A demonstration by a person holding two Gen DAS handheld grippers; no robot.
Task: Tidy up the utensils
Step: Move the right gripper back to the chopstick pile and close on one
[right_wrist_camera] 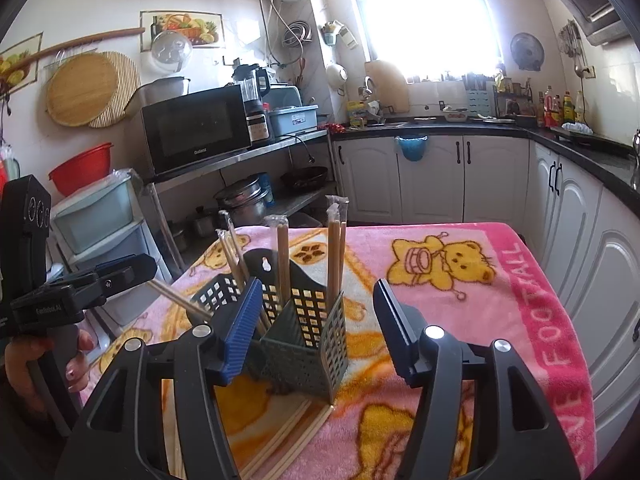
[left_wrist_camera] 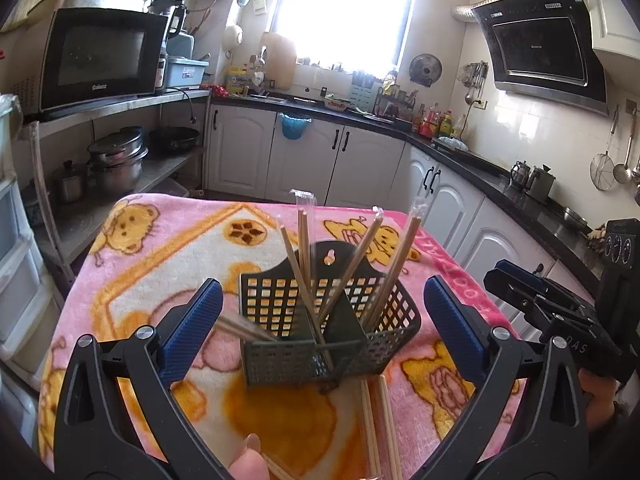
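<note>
1. At the far left a black microwave oven (left_wrist_camera: 102, 58) sits on a steel shelf (left_wrist_camera: 120, 104), with stacked steel pots (left_wrist_camera: 116, 158) on the shelf below. White cabinet doors (left_wrist_camera: 240, 148) run along the back wall, and a black range hood (left_wrist_camera: 540, 44) hangs at the right.
2. A pink fleece blanket printed with yellow bears (left_wrist_camera: 160, 248) covers the counter that carries everything.
3. The left tongs (left_wrist_camera: 320, 320) stand wide apart, one blue pad (left_wrist_camera: 192, 328) on each side of the basket. A blurred pair of chopsticks (left_wrist_camera: 244, 328) runs from the left pad to the basket's left rim; whether the pad touches it, I cannot tell.
4. The dark grey plastic lattice utensil basket (left_wrist_camera: 320, 320) stands upright on the blanket, between the left tongs' pads. Inner walls divide it, and a tall back plate has a hanging hole.
5. Several plastic-sleeved wooden chopsticks (left_wrist_camera: 304, 248) lean in its compartments, fanned outward.
6. More bare wooden chopsticks (left_wrist_camera: 380, 432) lie flat on the blanket just in front of the basket.
7. The right tongs (right_wrist_camera: 316, 328) are also spread apart and empty, the basket between them, nearer their left pad.
</note>
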